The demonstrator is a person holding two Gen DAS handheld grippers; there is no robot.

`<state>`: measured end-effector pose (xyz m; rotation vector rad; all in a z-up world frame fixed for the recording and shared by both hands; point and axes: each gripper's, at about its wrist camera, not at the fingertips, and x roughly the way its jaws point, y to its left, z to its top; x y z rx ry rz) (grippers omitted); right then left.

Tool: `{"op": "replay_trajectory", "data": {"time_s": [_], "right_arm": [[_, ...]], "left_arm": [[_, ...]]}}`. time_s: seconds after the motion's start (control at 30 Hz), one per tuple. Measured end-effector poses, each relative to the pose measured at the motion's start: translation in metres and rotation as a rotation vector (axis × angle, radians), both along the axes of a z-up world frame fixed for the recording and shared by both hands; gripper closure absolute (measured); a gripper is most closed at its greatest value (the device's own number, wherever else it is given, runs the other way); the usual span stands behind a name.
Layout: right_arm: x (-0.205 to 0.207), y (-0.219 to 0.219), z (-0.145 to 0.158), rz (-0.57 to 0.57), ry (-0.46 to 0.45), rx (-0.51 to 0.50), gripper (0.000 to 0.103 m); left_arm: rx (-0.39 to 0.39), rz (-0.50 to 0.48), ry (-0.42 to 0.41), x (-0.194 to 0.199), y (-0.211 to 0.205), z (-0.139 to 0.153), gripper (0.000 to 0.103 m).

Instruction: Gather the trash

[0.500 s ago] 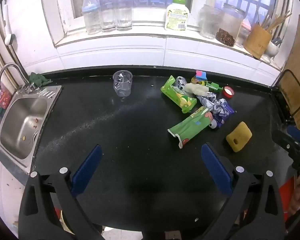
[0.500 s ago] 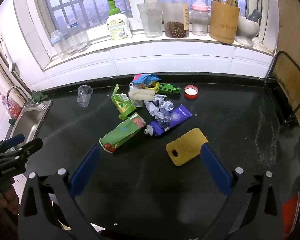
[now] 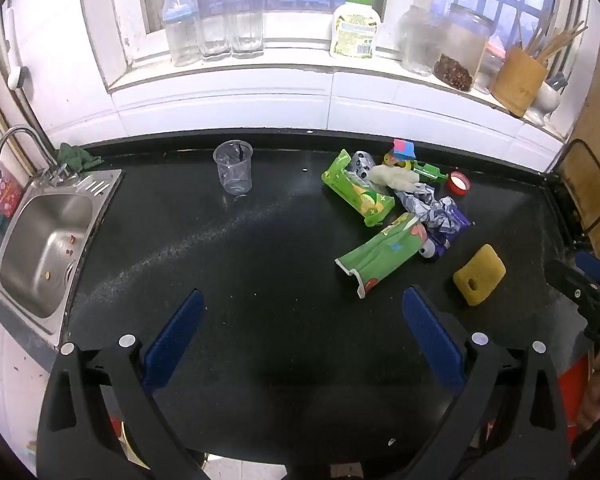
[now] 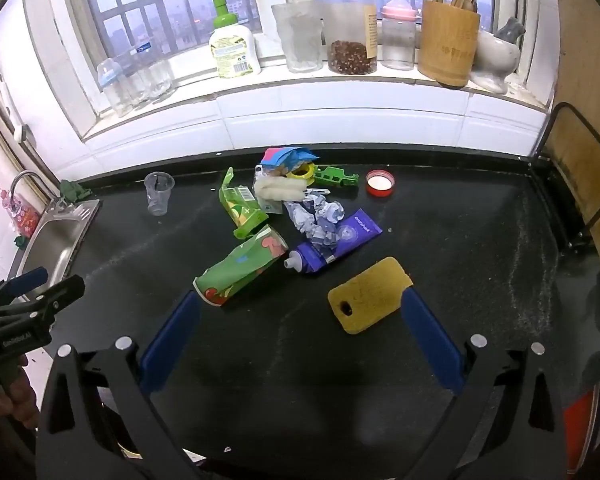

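Nothing has shifted since half a second ago: both grippers hover where they were and the litter lies as it did. The left gripper (image 3: 300,324) is spread wide with nothing between its blue pads, tilted down over bare black counter (image 3: 204,264). The right gripper (image 4: 300,324) is equally wide and empty, tilted down; its right pad sits just beside the one yellow sponge (image 4: 366,294). The trash lies heaped near the back of the counter: two green cartons (image 4: 240,266) (image 4: 240,210), one purple tube (image 4: 336,246), one crumpled paper (image 4: 314,216), one red lid (image 4: 380,183). One clear cup (image 3: 233,167) stands apart, toward the single sink (image 3: 40,248).
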<state>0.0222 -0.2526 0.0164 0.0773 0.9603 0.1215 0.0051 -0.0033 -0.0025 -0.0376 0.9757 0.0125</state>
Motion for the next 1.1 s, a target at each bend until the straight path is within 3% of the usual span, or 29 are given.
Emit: {"op": "replay_trajectory", "data": {"time_s": [1.1], "right_arm": [[0.008,-0.006,-0.004,0.001,0.022,0.008,0.006]], "left_arm": [[-0.008,0.003,0.039,0.013,0.001,-0.011,0.007]]}}
